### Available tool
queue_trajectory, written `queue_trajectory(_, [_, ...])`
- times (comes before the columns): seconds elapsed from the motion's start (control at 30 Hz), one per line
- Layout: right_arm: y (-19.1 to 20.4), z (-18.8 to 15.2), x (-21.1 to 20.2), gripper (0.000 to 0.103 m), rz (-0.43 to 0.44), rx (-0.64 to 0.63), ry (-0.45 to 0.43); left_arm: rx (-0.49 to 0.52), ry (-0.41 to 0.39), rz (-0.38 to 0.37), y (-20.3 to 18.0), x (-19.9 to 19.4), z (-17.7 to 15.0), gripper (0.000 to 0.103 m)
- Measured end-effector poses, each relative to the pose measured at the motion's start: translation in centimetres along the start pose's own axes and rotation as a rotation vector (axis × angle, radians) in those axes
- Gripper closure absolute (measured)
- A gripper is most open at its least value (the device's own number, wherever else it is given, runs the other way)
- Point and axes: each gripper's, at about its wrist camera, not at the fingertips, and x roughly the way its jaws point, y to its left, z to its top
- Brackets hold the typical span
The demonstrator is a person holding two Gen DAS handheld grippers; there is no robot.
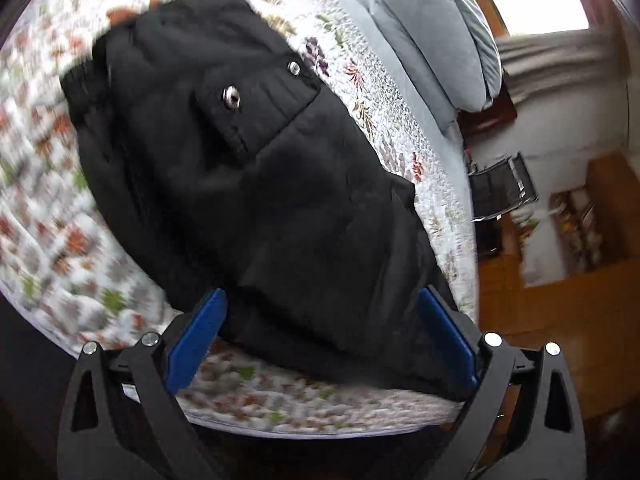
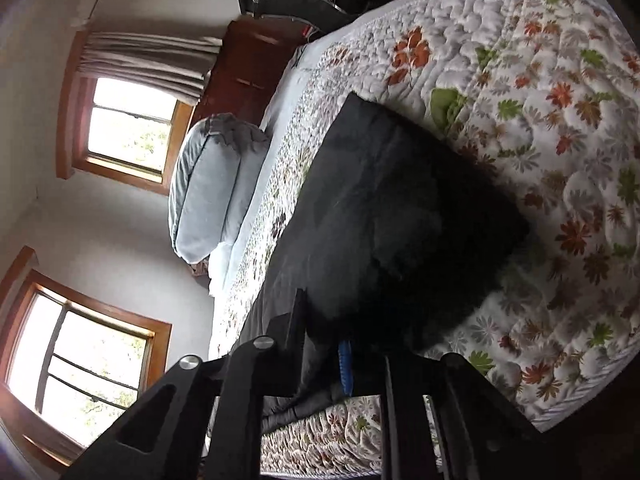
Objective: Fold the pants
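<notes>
My left hand-held gripper (image 1: 322, 332) gapes wide over the black pants (image 1: 248, 168) hem; right hand-held gripper (image 2: 344, 364) pinches fabric at 6 o'clock; next, left must close before folding

My right gripper (image 2: 344, 360) fingertips sink into the black pants (image 2: 400, 208), hidden; my left view's quilt (image 1: 48, 216) blurs.

One pair of black pants (image 1: 248, 184) lies on one floral quilt (image 1: 48, 216). Two snaps (image 1: 231, 97) show on the pants, ahead of the left gripper. One grey pillow (image 2: 208, 188) and two windows (image 2: 128, 128) appear left of the right gripper.
</notes>
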Motion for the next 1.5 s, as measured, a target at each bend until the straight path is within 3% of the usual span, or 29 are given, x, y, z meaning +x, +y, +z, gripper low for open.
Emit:
queue_trajectory(0.23, [-0.1,-0.1,0.9,0.085,0.002,-0.013,0.002,-0.008,-0.074,0.017,-0.5,1.0,0.6,0.009])
queue_trajectory(0.27, [-0.1,-0.2,0.8,0.083,0.004,-0.009,-0.006,0.005,-0.091,0.025,-0.8,1.2,0.6,0.014])
queue_trajectory(0.3, [-0.2,-0.2,0.8,0.075,0.007,-0.006,-0.012,0.045,-0.111,0.059,-1.2,1.5,0.6,0.046])
queue_trajectory(0.33, [-0.2,-0.4,0.5,0.067,0.005,-0.003,-0.019,0.078,-0.114,0.106,-1.4,1.5,1.0,0.061])
queue_trajectory(0.37, [-0.2,-0.4,0.6,0.064,0.001,0.002,-0.026,0.101,-0.116,0.152,-1.5,1.7,1.0,0.087])
queue_trajectory(0.4, [-0.1,-0.3,0.8,0.064,0.008,0.004,-0.024,0.098,-0.117,0.169,-1.3,1.9,1.0,0.097])
queue_trajectory(0.47, [0.2,-0.1,1.3,0.065,-0.002,0.0,-0.023,0.072,-0.125,0.145,-0.8,1.4,1.1,0.099])
queue_trajectory(0.53, [0.3,0.2,1.6,0.089,-0.021,-0.008,-0.013,0.108,-0.141,0.145,-1.3,0.7,0.9,0.1])
queue_trajectory(0.6, [0.6,0.4,1.6,0.095,-0.046,-0.018,-0.006,0.121,-0.149,0.139,-1.6,-0.1,0.8,0.101])
queue_trajectory(0.77, [1.5,0.3,1.2,0.097,-0.065,-0.052,-0.009,0.104,-0.154,0.103,-1.8,-1.9,0.9,0.101])
queue_trajectory(0.97, [-1.2,-0.7,1.7,0.097,-0.119,-0.019,0.033,0.087,-0.124,0.144,0.5,-1.0,0.7,0.101])
queue_trajectory(1.1, [-1.5,-0.6,0.5,0.085,-0.101,0.001,-0.014,0.101,-0.139,0.146,1.2,-0.5,0.5,0.096])
queue_trajectory(1.17, [-1.7,-0.2,-0.9,0.082,-0.089,0.028,-0.057,0.127,-0.17,0.183,1.4,-1.1,0.5,0.077])
queue_trajectory(1.23, [-1.8,0.1,-1.8,0.082,-0.091,0.033,-0.085,0.149,-0.203,0.219,1.2,-2.4,0.3,0.049])
queue_trajectory(1.27, [-2.0,0.2,-1.9,0.082,-0.121,0.034,-0.078,0.16,-0.215,0.219,0.9,-3.1,0.2,0.027])
queue_trajectory(1.3, [-2.1,0.3,-1.9,0.082,-0.139,0.034,-0.078,0.179,-0.235,0.236,0.4,-3.9,-0.1,0.017])
queue_trajectory(1.37, [-2.0,0.4,-2.6,0.08,-0.152,0.029,-0.104,0.235,-0.245,0.272,-0.5,-5.0,-0.6,0.016])
queue_trajectory(1.5, [-2.2,0.1,-5.5,0.063,-0.141,0.053,-0.206,0.422,-0.234,0.327,-3.8,-6.7,-2.3,0.014])
